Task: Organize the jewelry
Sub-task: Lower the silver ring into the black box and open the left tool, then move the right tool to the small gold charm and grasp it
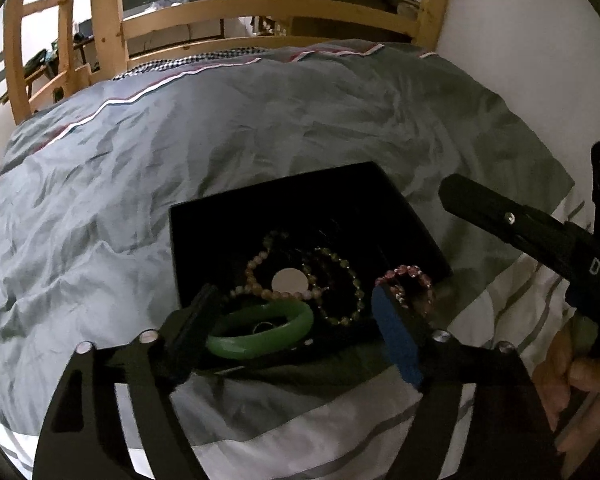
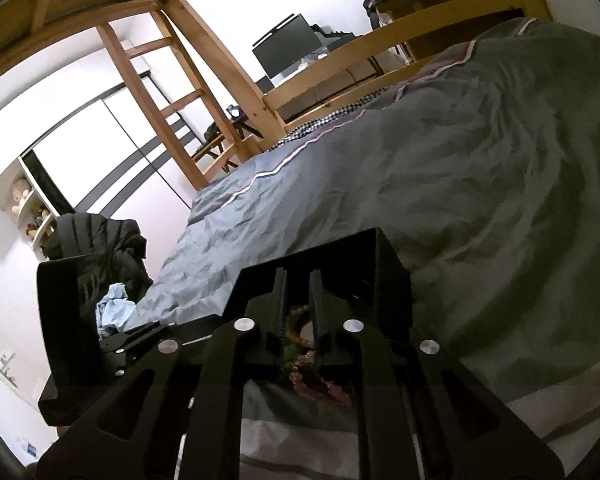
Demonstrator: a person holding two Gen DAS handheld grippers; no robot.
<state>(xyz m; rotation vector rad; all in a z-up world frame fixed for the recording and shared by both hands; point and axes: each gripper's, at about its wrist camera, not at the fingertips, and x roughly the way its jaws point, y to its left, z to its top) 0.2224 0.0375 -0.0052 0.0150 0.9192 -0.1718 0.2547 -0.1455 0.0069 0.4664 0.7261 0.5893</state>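
Observation:
A black jewelry box [image 1: 260, 216] lies open on the bed. Inside are a green jade bangle [image 1: 260, 332], a pale pink bead bracelet [image 1: 256, 264] and a dark olive bead bracelet [image 1: 340, 280]. A pink crystal bracelet [image 1: 416, 284] hangs over the box's right edge, beside my left gripper's blue pad. My left gripper [image 1: 296, 304] is open, its fingers on either side of the bangle. My right gripper [image 2: 298, 280] has its jaws nearly shut with nothing between them, just above the box [image 2: 384, 256]. It shows in the left wrist view [image 1: 500, 216] at the right.
The bed is covered by a wrinkled grey duvet [image 1: 180, 140] with a white striped sheet [image 1: 300, 432] near me. A wooden bed frame [image 1: 260, 12] and ladder stand behind. A black jacket [image 2: 100, 240] lies off the bed's left side.

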